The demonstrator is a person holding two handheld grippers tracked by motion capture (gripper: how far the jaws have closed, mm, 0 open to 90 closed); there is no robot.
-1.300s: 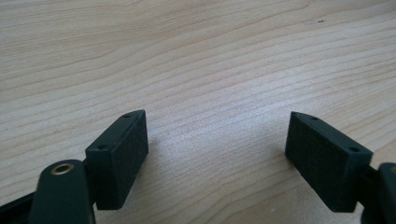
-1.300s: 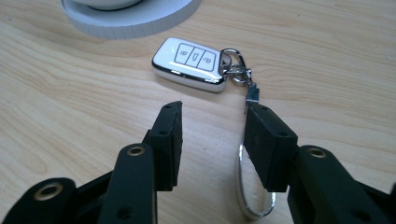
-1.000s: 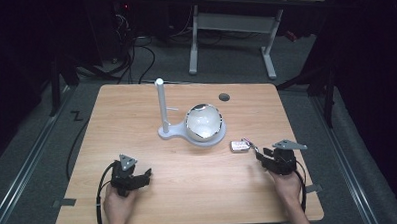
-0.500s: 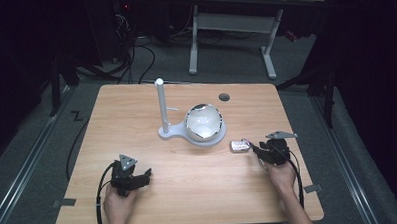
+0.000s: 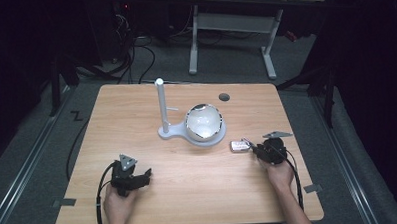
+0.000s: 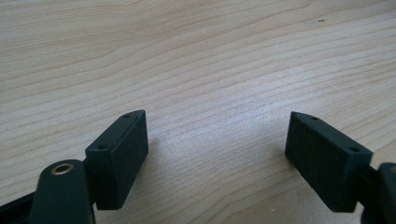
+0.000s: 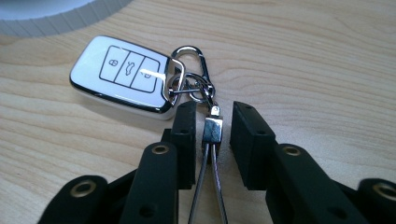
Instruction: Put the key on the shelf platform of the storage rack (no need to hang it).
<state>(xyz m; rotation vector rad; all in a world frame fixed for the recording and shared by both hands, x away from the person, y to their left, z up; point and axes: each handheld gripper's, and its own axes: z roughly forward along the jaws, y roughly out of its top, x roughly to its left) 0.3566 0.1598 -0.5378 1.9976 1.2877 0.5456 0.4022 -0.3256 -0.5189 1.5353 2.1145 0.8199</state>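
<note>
The white, chrome-edged car key fob (image 7: 125,77) lies on the pale wooden desk (image 5: 199,187); its metal strap clasp (image 7: 213,129) is straddled, ungripped, by the right claw (image 7: 213,140). Lifting remains. The left claw (image 6: 217,154) is held wide open, empty.

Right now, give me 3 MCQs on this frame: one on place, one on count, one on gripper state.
1. Where does the key fob lie?
A. on the table beside the white stand's base
B. on the stand's post
C. between the left gripper's jaws

2. How many button icons does the fob's face show?
A. one
B. three
C. five

3. How does the right gripper stand?
A. wide open over bare wood
B. jaws narrowed around the keyring's metal clasp, gaps still visible
C. clamped on the fob's body

Answers: 1 A, it lies flat on the wood by the stand base. 2 B, three icons in a row. 3 B, a gap shows on each side of the clasp.
</note>
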